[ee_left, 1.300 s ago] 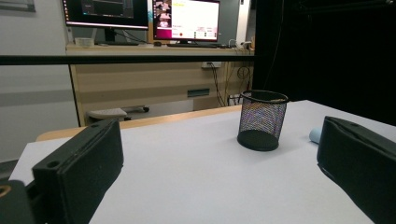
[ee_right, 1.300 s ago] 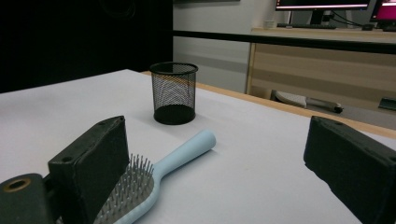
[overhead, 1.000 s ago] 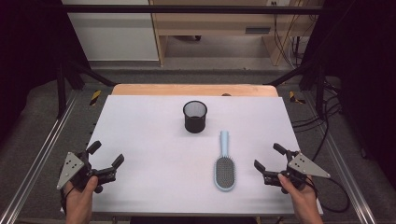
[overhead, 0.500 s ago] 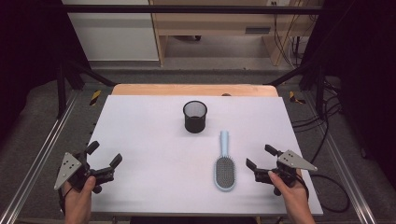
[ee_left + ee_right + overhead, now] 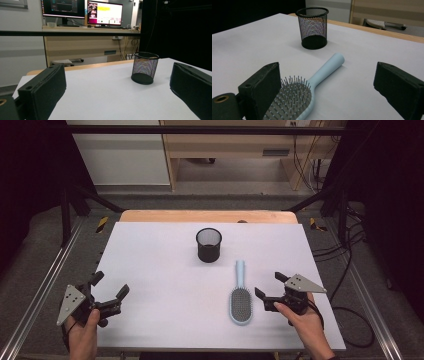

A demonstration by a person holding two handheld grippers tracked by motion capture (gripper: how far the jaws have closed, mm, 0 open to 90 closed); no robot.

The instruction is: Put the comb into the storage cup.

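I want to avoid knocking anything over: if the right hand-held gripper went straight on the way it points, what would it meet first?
Probably the hairbrush, lying bristles up just ahead of the right hand-held gripper.

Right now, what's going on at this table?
A person holds a claw in each hand over the white table. The right claw, open, sits beside the light-blue plastic hairbrush lying bristles-up, touching nothing. The left claw is open too. The black wire-mesh cup stands upright beyond the brush handle.

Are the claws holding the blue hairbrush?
No. Both the left gripper and right gripper are open and hold nothing; the light blue plastic hairbrush lies untouched on the table.
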